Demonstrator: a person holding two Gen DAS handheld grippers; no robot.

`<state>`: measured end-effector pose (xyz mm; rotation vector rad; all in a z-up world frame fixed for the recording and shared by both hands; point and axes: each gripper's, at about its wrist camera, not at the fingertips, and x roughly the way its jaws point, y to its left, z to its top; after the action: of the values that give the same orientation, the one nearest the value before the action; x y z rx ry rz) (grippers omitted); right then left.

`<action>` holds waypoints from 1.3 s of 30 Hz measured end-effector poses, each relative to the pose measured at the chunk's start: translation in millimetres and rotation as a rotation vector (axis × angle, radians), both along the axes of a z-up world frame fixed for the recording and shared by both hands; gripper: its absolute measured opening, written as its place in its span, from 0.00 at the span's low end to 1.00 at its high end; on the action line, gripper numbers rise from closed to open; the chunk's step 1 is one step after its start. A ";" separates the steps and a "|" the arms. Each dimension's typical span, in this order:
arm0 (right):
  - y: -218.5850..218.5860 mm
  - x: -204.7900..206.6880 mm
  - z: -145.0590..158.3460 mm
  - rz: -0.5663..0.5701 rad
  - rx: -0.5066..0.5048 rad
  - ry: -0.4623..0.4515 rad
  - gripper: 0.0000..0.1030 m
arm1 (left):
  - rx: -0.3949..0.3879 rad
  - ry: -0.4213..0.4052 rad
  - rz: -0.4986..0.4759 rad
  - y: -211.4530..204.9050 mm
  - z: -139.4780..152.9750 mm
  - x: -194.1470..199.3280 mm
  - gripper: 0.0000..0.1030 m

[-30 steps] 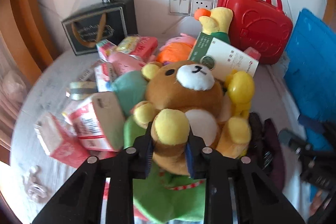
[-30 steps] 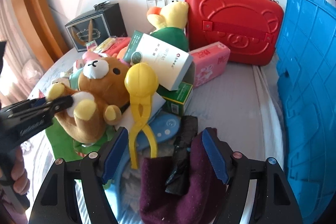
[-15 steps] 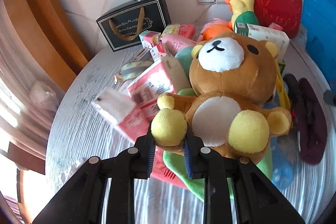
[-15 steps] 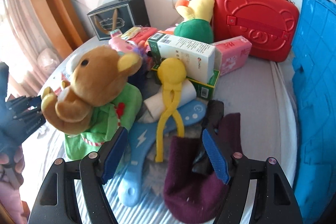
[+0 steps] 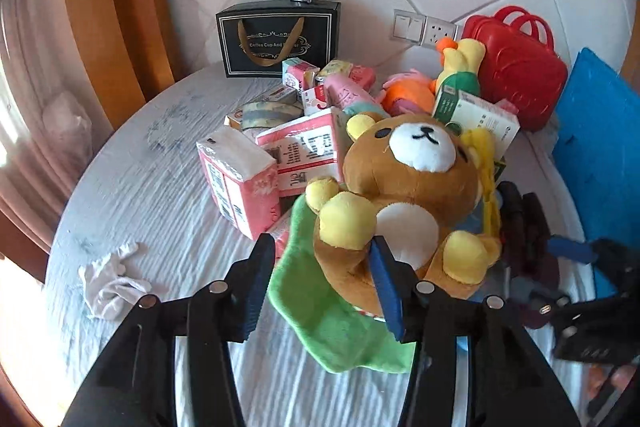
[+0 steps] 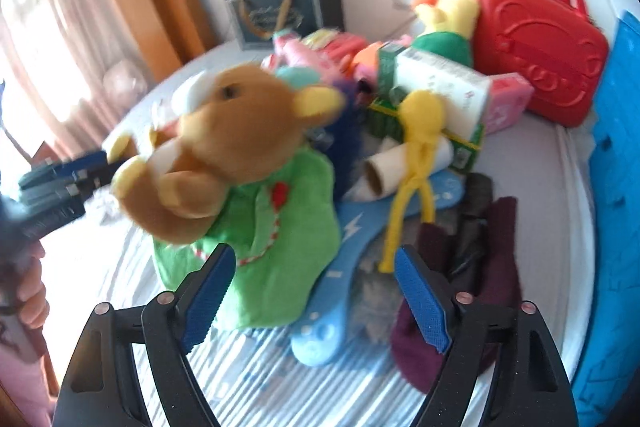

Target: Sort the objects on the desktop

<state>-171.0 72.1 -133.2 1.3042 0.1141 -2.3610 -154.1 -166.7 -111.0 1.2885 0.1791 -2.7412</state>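
A brown plush bear (image 5: 408, 187) lies on its back on a green cloth (image 5: 320, 307) at the near edge of the pile. My left gripper (image 5: 322, 241) has its jaws opening. One yellow foot of the bear sits between them against the right pad, and the left pad stands clear of it. In the blurred right wrist view the bear (image 6: 240, 131) rests on the green cloth (image 6: 288, 227) with the left gripper (image 6: 68, 179) beside it. My right gripper (image 6: 314, 253) hovers over the cloth and a light blue plastic piece (image 6: 332, 307), jaws opening, nothing between them.
A red case (image 5: 516, 67) and a blue crate (image 5: 600, 131) stand at the right. At the back is a black gift bag (image 5: 276, 39). Pink tissue packs (image 5: 240, 179), a duck plush (image 5: 460, 63), yellow tongs (image 6: 420, 131) and maroon cloth (image 6: 492, 267) crowd the middle. A white rag (image 5: 112, 283) lies left.
The left jaws, shut on the bear's foot before, have spread and let it go. The bear has come down onto the green cloth. The right gripper has shifted left and widened.
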 end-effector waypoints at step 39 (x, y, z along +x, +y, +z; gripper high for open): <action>127.0 38.9 -47.2 -0.135 0.077 -0.058 0.78 | -0.119 -0.262 0.101 96.9 -124.3 26.7 0.53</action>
<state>-132.1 199.2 -180.4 1.4575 0.1039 -2.4501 -127.4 -69.8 -235.3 1.5403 0.0556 -2.4305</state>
